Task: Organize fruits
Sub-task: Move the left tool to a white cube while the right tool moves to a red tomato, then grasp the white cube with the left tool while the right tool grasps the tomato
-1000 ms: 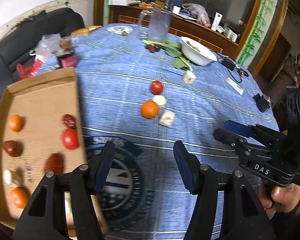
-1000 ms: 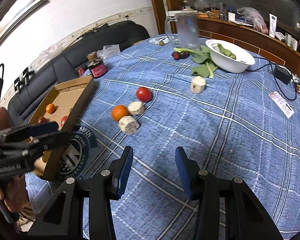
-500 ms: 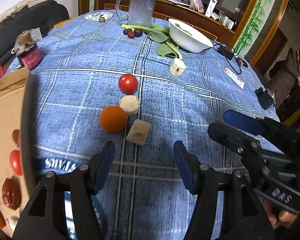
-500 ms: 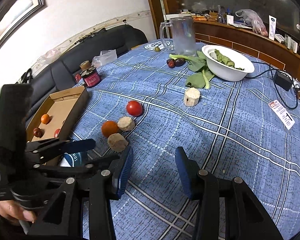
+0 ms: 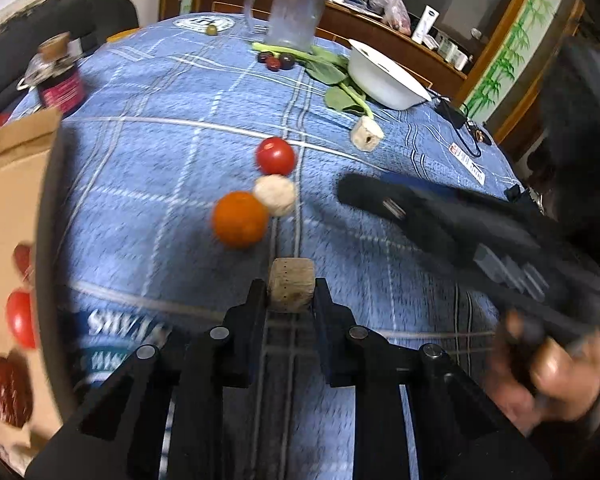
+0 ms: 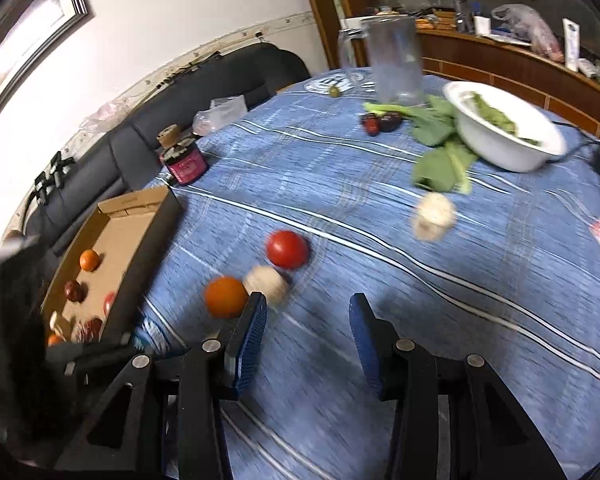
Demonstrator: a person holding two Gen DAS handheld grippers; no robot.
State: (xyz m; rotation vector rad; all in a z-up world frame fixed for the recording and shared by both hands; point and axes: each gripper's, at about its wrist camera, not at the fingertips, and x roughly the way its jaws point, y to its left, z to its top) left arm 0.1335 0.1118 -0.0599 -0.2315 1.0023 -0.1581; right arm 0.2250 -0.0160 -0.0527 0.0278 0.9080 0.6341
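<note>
My left gripper is closing its jaws, and its pads press on a tan cube-like chunk on the blue cloth. Just beyond it lie an orange, a pale round piece and a red tomato. At the left, the cardboard box holds a tomato and a dark red date. My right gripper stands open over bare cloth. Its left finger is beside the orange and the pale piece, with the tomato behind them. The right gripper also shows, blurred.
Another pale chunk lies farther back, by leafy greens. A white bowl, a glass pitcher, dark dates and a pink-labelled jar stand at the back. A black sofa runs behind the box.
My left gripper moved forward and down from beside the box to the tan chunk and shut on it. My right gripper swung left, toward the orange and the pale piece.
</note>
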